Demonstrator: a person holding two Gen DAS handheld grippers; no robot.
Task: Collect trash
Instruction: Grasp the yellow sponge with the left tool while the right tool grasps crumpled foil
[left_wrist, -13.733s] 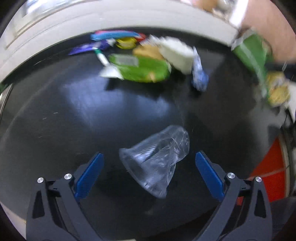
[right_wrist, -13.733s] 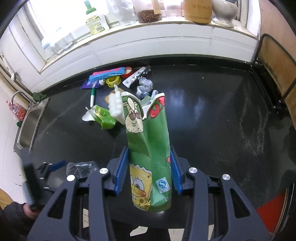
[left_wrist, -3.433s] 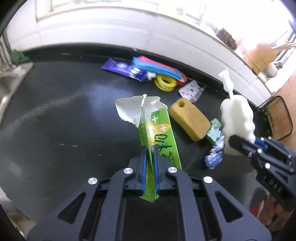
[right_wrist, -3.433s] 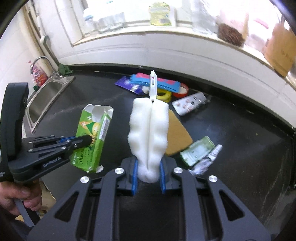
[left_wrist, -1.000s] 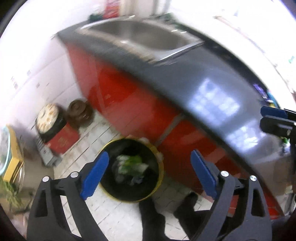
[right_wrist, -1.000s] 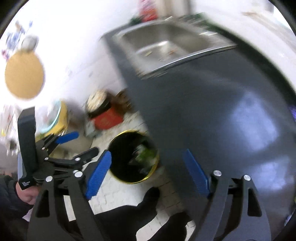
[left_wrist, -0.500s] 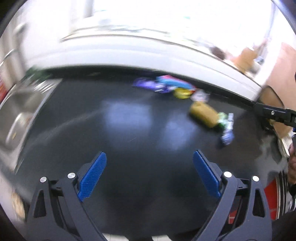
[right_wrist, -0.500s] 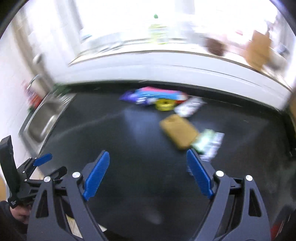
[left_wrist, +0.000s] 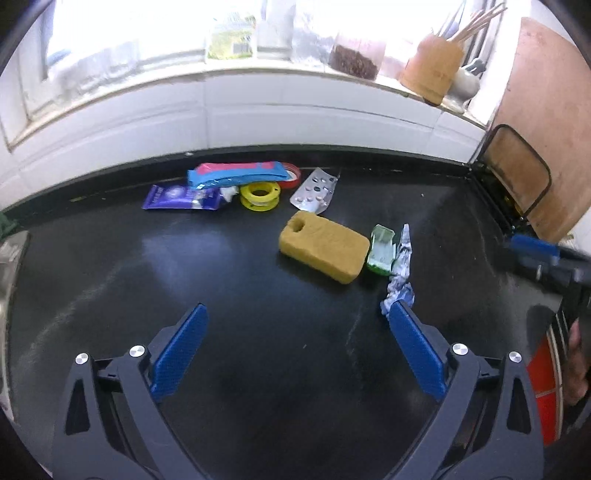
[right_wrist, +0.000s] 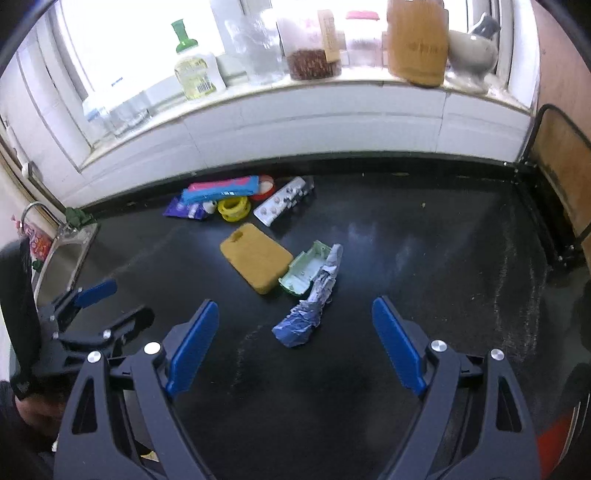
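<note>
On the black worktop (right_wrist: 424, 258), both tongs gape empty, left tongs (left_wrist: 295, 354) opening; right tongs (right_wrist: 291, 336) should straddle the crumpled wrapper (right_wrist: 308, 312) at twelve o'clock.

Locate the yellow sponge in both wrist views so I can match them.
Left wrist: yellow sponge lies right of centre on the black counter.
Right wrist: yellow sponge lies left of centre, ahead of the open jaws.
Shared landmark: the green carton lies against the sponge's right end.
</note>
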